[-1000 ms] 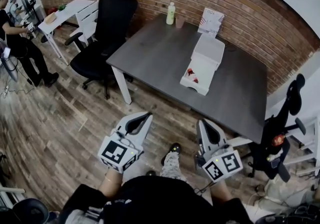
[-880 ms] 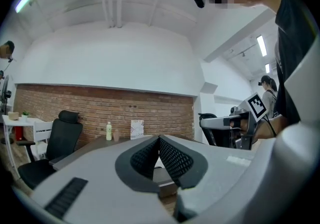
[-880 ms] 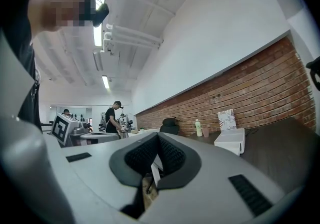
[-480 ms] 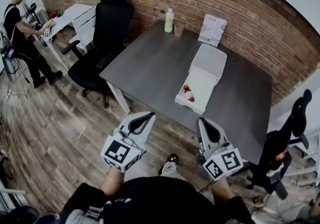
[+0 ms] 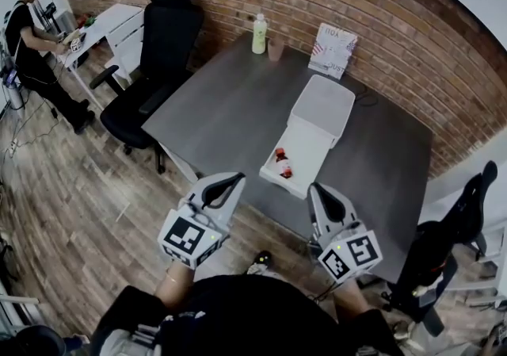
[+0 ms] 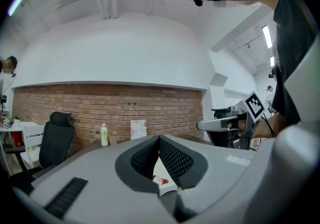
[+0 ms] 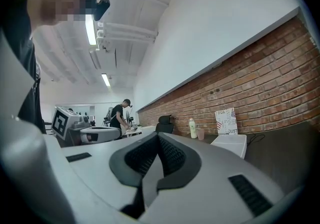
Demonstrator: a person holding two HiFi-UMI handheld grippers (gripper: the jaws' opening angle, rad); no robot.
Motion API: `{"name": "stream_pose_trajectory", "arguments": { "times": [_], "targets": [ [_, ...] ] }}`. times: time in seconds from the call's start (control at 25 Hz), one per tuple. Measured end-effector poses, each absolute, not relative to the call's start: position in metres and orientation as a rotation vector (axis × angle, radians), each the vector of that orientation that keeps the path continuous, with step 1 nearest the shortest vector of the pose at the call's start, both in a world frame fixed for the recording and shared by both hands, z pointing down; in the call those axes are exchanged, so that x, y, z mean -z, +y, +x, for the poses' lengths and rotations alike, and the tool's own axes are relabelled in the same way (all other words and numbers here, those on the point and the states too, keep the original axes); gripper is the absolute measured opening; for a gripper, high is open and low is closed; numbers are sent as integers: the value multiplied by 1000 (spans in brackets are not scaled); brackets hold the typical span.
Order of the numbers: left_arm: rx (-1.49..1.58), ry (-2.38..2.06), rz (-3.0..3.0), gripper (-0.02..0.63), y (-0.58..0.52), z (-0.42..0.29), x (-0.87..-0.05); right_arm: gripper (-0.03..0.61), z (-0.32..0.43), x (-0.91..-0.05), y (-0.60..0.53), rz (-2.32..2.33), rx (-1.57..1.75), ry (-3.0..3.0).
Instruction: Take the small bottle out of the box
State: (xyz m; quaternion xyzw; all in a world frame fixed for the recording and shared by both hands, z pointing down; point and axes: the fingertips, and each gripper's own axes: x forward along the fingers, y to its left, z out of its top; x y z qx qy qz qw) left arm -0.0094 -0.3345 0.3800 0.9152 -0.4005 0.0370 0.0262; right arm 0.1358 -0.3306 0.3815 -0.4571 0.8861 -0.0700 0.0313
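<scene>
A white box (image 5: 297,158) lies open on the dark grey table (image 5: 230,109), its lid (image 5: 322,109) swung back behind it. A small red-and-white bottle (image 5: 281,162) lies inside near the front left corner. Both grippers hang in front of the table's near edge, short of the box. The left gripper (image 5: 238,178) is shut with nothing in it, and so is the right gripper (image 5: 314,187). In the left gripper view the bottle (image 6: 161,180) shows below the closed jaw tips (image 6: 159,139). The right gripper view has its shut jaws (image 7: 158,135) with the box (image 7: 229,143) far off to the right.
A pale green bottle (image 5: 259,33), a cup (image 5: 275,48) and a printed card (image 5: 332,50) stand at the table's far edge by the brick wall. A black office chair (image 5: 158,53) is left of the table, another (image 5: 451,243) at the right. A person (image 5: 32,37) stands at a white desk (image 5: 107,21).
The table and box have come nearer and lower in the head view as the person walks toward them. Both grippers keep their place in the view and stay shut.
</scene>
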Motion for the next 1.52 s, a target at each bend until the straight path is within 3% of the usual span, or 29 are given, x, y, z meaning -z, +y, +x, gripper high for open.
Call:
{"name": "stream_pose_trajectory", "arguments": {
  "times": [0.56,1.32,1.52],
  "targets": [
    [-224,-1207,2870,-3,-393,51,-389,2,171,-410,-381,-1380,297,2784],
    [-119,-1113,2865,-2,-471,12,-395,38,123,-524,-472,-1608,528,3139],
    [-116,-1123,2839,-2,-478,-5,-399,93,114,-573,-481,-1668,693,3248]
  ]
}}
